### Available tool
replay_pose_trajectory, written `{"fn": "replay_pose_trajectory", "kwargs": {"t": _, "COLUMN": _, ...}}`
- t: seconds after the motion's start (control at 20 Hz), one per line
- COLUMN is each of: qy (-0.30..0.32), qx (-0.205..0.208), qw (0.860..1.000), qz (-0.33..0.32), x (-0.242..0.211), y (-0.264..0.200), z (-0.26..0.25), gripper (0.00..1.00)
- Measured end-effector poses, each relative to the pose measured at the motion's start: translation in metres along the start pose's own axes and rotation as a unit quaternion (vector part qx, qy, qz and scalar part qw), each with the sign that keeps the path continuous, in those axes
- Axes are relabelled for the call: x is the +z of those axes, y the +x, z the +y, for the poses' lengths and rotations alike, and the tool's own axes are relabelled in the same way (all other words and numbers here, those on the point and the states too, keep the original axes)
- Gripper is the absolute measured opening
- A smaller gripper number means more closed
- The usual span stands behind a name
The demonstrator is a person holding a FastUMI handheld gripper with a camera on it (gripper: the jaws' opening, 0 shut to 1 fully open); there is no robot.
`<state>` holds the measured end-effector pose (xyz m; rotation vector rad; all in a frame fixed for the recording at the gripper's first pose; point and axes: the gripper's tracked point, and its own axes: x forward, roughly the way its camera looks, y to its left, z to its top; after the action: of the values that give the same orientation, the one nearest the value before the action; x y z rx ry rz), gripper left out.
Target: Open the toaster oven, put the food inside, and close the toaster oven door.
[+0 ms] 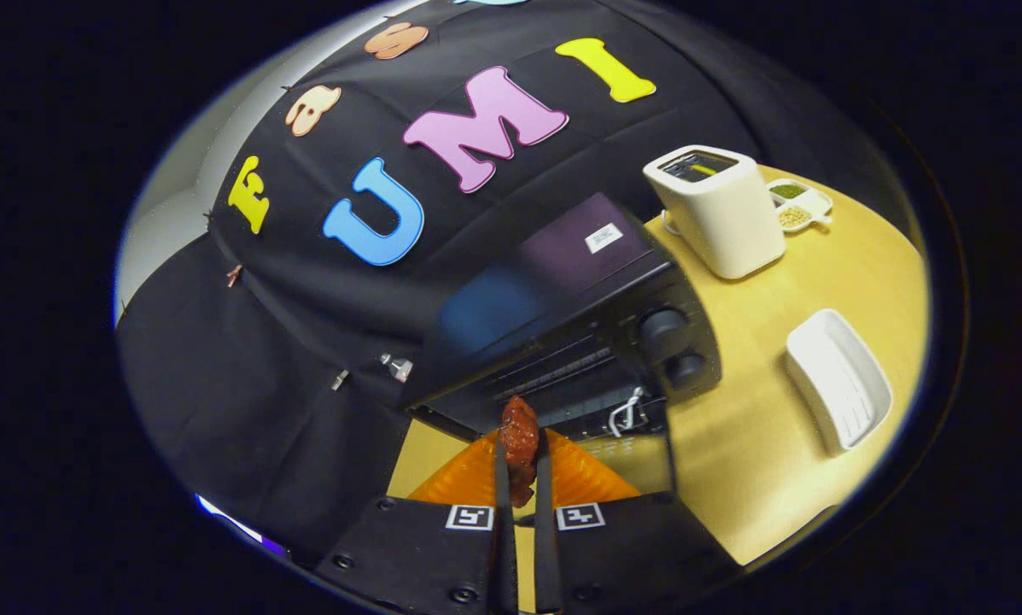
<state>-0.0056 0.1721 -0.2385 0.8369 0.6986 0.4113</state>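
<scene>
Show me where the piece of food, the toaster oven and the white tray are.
piece of food [519, 437], gripper view, its upper end.
toaster oven [592, 256], gripper view, its top.
white tray [835, 376], gripper view, its inside.

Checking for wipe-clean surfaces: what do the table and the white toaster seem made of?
Table: looks like pale wood or wood-look laminate, smooth with a soft sheen. White toaster: seemingly matte plastic or painted metal, rounded and seamless; I cannot tell which. The gripper is shut on the reddish food.

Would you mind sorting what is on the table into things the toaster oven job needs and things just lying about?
Needed:
- toaster oven, door open
- food, a reddish-brown piece held between the fingers of the gripper

Lying about:
- white toaster
- white tray
- divided dish behind the toaster
</scene>
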Motion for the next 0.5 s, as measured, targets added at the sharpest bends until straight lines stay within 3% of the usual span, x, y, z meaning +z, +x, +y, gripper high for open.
{"fn": "replay_pose_trajectory", "kwargs": {"t": 0.25, "qy": 0.021, "qx": 0.009, "qw": 1.000, "qz": 0.008, "x": -0.023, "y": 0.061, "z": 0.016, "gripper": 0.12}}
{"fn": "replay_pose_trajectory", "kwargs": {"t": 0.5, "qy": 0.017, "qx": 0.000, "qw": 1.000, "qz": 0.013, "x": -0.024, "y": 0.098, "z": 0.001, "gripper": 0.12}}
